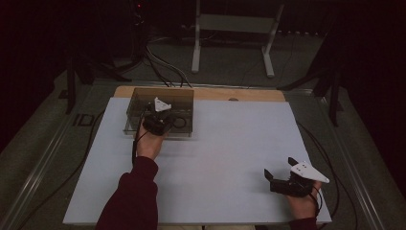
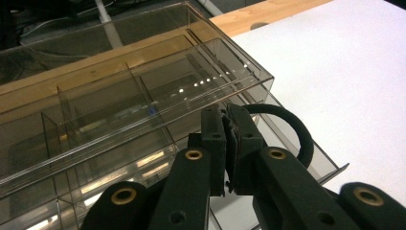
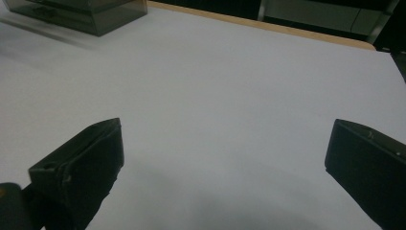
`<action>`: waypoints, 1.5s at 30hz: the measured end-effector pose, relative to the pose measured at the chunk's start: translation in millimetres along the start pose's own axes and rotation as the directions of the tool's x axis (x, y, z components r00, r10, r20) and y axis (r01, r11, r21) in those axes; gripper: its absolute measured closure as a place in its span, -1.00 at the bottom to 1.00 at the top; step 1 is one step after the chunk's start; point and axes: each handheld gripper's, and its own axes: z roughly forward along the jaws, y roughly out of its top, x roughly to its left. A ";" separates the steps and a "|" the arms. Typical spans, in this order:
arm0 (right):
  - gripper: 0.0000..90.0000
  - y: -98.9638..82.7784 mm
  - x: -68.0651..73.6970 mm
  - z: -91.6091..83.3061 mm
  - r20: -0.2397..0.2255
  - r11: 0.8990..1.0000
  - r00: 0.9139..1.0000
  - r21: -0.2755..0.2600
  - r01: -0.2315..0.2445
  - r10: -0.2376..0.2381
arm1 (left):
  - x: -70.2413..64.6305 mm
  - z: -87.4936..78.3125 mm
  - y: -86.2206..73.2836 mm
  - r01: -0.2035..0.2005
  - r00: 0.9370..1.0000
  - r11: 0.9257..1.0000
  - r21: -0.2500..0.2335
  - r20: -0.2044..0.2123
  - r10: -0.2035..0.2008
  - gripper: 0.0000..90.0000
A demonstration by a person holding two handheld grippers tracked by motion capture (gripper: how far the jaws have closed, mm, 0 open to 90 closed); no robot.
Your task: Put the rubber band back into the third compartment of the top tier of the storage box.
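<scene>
In the left gripper view, the near part of the black ring [image 2: 297, 132] is hidden behind the closed left gripper [image 2: 229, 143]. The clear box [image 2: 119, 110] is cut off at the left and bottom edges. Its compartments' contents cannot be made out.

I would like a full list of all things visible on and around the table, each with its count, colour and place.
clear smoky plastic organiser box with dividers: 1, grey-brown transparent, far left part of table
black ring-shaped object: 1, black, at the box's near front corner, pinched by left gripper
white table surface: 1, white, centre
bare wooden table edge: 1, light brown, far side
white metal stand: 1, white, floor behind the table
left gripper: 1, black, jaws shut on the ring
right gripper: 1, black, near right, jaws apart
</scene>
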 end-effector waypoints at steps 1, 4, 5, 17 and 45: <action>-1.00 0.0 0.0 0.0 0.000 1.000 1.000 0.000 -0.001 0.001 | -0.1 0.5 -0.3 -0.002 1.000 1.000 0.003 -0.001 0.002 0.95; -1.00 0.0 0.0 -0.1 0.000 1.000 1.000 0.001 -0.001 0.001 | -0.7 1.9 -1.9 -0.003 1.000 1.000 0.010 -0.003 0.003 0.95; -1.00 0.0 0.0 -0.1 0.000 1.000 1.000 0.001 -0.001 0.001 | -0.8 2.3 -2.4 -0.004 1.000 1.000 0.013 -0.005 0.004 0.95; -1.00 0.0 -0.1 -0.2 0.000 1.000 1.000 0.002 -0.001 0.001 | 3.8 -2.6 -5.8 0.037 0.999 0.999 -0.024 -0.003 -0.037 0.46; -1.00 -0.3 0.4 -0.1 0.001 1.000 1.000 0.002 -0.002 0.002 | 9.4 -77.3 -42.2 0.072 0.996 0.977 -0.201 -0.029 -0.080 -0.98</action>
